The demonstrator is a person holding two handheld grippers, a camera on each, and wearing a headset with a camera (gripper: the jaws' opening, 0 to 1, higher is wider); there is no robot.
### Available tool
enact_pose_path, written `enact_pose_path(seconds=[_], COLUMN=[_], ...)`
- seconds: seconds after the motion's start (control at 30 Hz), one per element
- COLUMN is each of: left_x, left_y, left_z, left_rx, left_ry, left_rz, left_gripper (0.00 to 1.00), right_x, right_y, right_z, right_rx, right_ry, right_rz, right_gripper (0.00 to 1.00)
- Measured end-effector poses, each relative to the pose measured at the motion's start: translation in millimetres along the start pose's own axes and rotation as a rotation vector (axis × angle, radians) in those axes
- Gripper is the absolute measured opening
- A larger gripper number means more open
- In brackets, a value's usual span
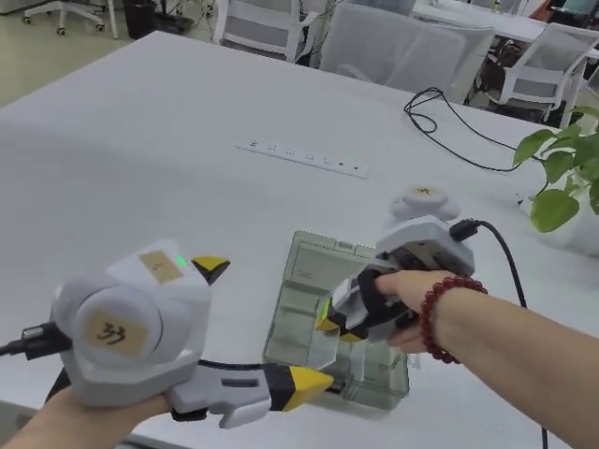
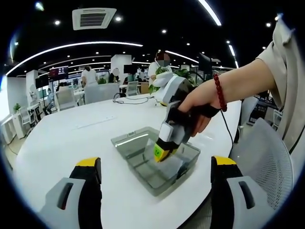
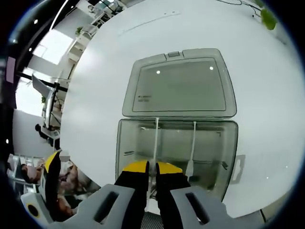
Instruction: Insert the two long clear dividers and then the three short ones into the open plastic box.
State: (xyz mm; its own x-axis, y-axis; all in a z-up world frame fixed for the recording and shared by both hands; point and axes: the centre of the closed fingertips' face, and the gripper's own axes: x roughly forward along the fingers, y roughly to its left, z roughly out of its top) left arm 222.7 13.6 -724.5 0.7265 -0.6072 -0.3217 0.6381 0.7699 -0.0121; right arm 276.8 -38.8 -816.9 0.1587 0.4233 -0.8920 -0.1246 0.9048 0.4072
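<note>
Tan round sticker on the back of the left hand-held gripper point(image 1: 260, 325) reads "33" in handwriting; a smaller tan sticker on its top is not legible. Its jaws stand wide apart, holding nothing. Just ahead of those jaws sits the open plastic box point(image 3: 119, 143), its lid point(image 3: 178, 86) laid flat on the counter point(image 1: 140, 159) on the box's far side; small print on the lid is too fine to read. The right hand-held gripper point(image 3: 151, 167) hangs over the box's near part, jaws almost together and pinched on the near end of a clear divider point(image 3: 155, 138), which stands on edge and runs away from the jaws toward the hinge side. A second divider point(image 3: 193, 143) stands in the box just to the right of that gripper's jaws, parallel to the first, with a gap between them. Long or short, I cannot tell. The counter edge runs close under the right gripper, just behind the box. Beyond both grippers the counter lies broad and white, with a power strip point(image 1: 299, 157) well past the lid, a black cable point(image 1: 449, 131), a round white device point(image 1: 426, 198) with an unreadable sticker, and a plant point(image 1: 562, 178) far to the right.
</note>
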Motion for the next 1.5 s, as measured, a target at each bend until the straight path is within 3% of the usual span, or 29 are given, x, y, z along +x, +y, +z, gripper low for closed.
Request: enact_pose_path(seconds=[0.1,0.43,0.7,1.0,1.5], left_x=[0.0,-1.3,-1.1,-0.4,-1.3], left_y=[-0.1,1.8,1.9,2.2,3.3], left_z=[-0.9,-0.8,-1.6,-3.9,-0.4], left_rx=[0.009,0.011,0.014,0.017,0.023], left_ry=[0.005,0.003,0.008,0.022,0.008], left_rz=[0.002,0.012,0.014,0.017,0.025], left_gripper=[0.97,0.97,0.96,0.95,0.96], right_x=[-0.3,0.6,3.2,6.6,19.3], right_y=[2.0,3.6,4.9,5.7,1.6], right_z=[-0.3,1.7,0.4,1.1,0.2], right_rx=[-0.065,-0.174,-0.226,-0.35,-0.335], right_ry=[0.017,0.052,0.05,0.047,0.039], right_rz=[-0.033,-0.091,-0.125,-0.216,-0.252], right_gripper=[0.07,0.07,0.07,0.07,0.07])
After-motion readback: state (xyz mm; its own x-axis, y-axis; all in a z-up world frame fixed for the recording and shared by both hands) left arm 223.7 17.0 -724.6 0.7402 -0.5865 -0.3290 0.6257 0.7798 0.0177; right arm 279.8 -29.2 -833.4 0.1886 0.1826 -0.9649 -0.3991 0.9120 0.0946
